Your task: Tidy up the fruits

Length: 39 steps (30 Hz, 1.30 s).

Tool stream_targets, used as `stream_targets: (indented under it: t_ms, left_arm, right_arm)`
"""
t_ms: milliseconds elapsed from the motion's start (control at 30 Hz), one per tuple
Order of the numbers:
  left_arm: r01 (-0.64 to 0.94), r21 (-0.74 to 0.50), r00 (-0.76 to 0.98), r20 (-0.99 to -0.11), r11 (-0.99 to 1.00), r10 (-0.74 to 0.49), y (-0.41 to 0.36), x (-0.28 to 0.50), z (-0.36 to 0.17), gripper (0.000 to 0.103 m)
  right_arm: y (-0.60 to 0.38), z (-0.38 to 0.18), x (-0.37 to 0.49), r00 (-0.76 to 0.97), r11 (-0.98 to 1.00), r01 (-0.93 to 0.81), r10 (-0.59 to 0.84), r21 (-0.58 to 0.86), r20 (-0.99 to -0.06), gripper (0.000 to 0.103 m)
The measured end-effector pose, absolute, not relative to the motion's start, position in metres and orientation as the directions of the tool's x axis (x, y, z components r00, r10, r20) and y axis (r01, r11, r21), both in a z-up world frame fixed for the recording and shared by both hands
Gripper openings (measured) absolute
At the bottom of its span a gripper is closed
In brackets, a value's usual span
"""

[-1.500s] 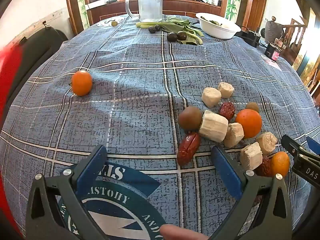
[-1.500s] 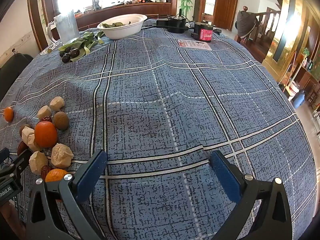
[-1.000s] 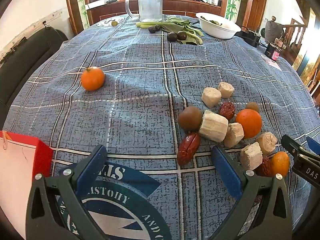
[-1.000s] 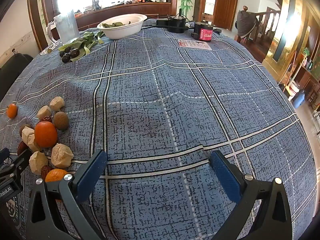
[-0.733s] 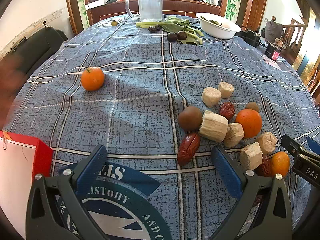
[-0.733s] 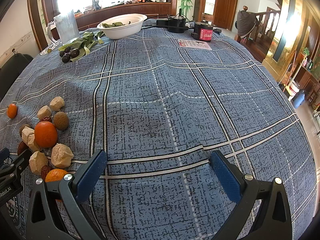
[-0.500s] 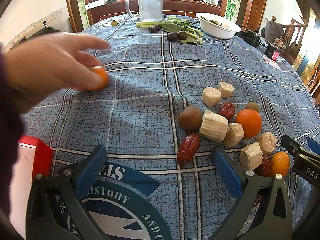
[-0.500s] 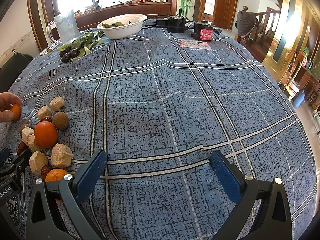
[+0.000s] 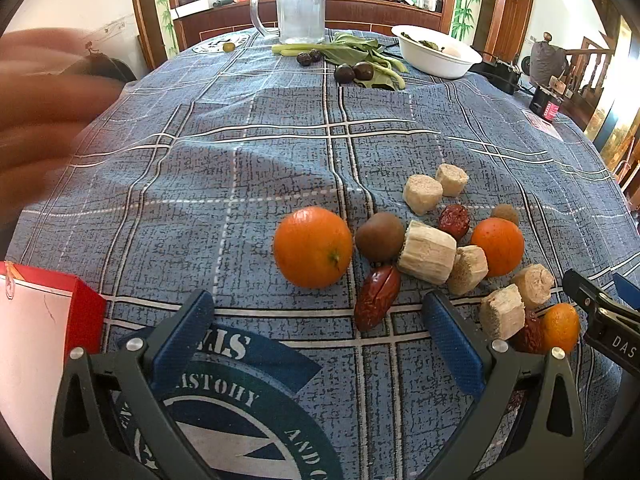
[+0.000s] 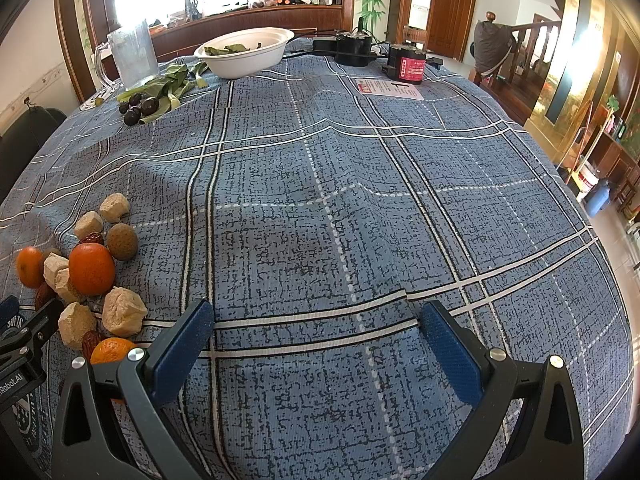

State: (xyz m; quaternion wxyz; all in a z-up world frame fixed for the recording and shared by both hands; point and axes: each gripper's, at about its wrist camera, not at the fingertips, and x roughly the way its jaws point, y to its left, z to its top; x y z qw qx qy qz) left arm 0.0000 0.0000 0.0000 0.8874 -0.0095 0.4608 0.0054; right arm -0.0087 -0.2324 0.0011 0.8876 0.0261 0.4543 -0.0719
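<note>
A: While both tools hang low over the tablecloth (image 9: 256, 168), note where the fruit lies. Mixed heap, right of centre in the left wrist view: a big orange (image 9: 313, 247) at its left edge, a brown round fruit (image 9: 380, 236) just beside it, a long red date (image 9: 377, 297) in front, pale cut chunks (image 9: 426, 252) piled through the middle, a second orange (image 9: 497, 246) further right, a small orange (image 9: 561, 327) at the near right corner.

B: Left gripper (image 9: 316, 338)?

A: Jaws spread wide, nothing between them. It points at the big orange and the date, near them but not touching. My reading: it is lined up there because that orange sits apart at the heap's edge, easiest to take first.

B: Right gripper (image 10: 318, 340)?

A: Also wide open and empty, over bare cloth, heap well off to its left (image 10: 92, 268). Probably parked so the two tools don't crowd each other.

B: Anything else?

A: A blurred bare hand (image 9: 44, 120) at the far left, above the cloth, holding nothing I can make out. A red-and-white box (image 9: 44, 320) stands at the near left edge, possibly the destination, though I cannot tell. White bowl (image 9: 436, 56), glass mug (image 9: 300, 8) and greens (image 9: 360, 50) sit far back, out of the working area.
</note>
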Motion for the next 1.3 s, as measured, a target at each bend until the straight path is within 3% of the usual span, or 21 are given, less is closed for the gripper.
stream_targets:
  t_ms: [467, 633, 733, 967, 1233, 1300]
  left_arm:
    - [-0.018, -0.012, 0.575, -0.818, 1.0, 0.001, 0.0, 0.0, 0.0, 0.103]
    - [-0.026, -0.001, 0.553, -0.833, 1.0, 0.014, 0.0, -0.005, 0.002, 0.103]
    - [-0.064, 0.025, 0.611, -0.789, 0.998, 0.059, 0.004, -0.028, 0.016, 0.103]
    - [-0.048, 0.085, 0.71, -0.698, 0.995, 0.094, 0.0, -0.064, 0.051, 0.103]
    - [-0.073, 0.089, 0.724, -0.68, 0.993, 0.114, 0.004, -0.068, 0.059, 0.103]
    - [-0.075, 0.088, 0.727, -0.677, 0.993, 0.115, 0.004, -0.072, 0.061, 0.103]
  right_arm:
    - [-0.232, 0.006, -0.014, 0.56, 0.993, 0.116, -0.076, -0.013, -0.825, 0.102]
    - [-0.234, 0.036, -0.048, 0.735, 0.994, 0.069, 0.006, 0.083, -0.678, 0.102]
    - [-0.226, 0.046, -0.059, 0.785, 0.991, -0.004, 0.087, 0.136, -0.613, 0.102]
    - [-0.204, 0.046, -0.057, 0.768, 0.988, -0.109, 0.156, 0.112, -0.621, 0.102]
    - [-0.204, 0.047, -0.065, 0.78, 0.984, -0.149, 0.178, 0.099, -0.599, 0.1]
    - [-0.204, 0.047, -0.066, 0.778, 0.982, -0.159, 0.189, 0.103, -0.599, 0.095]
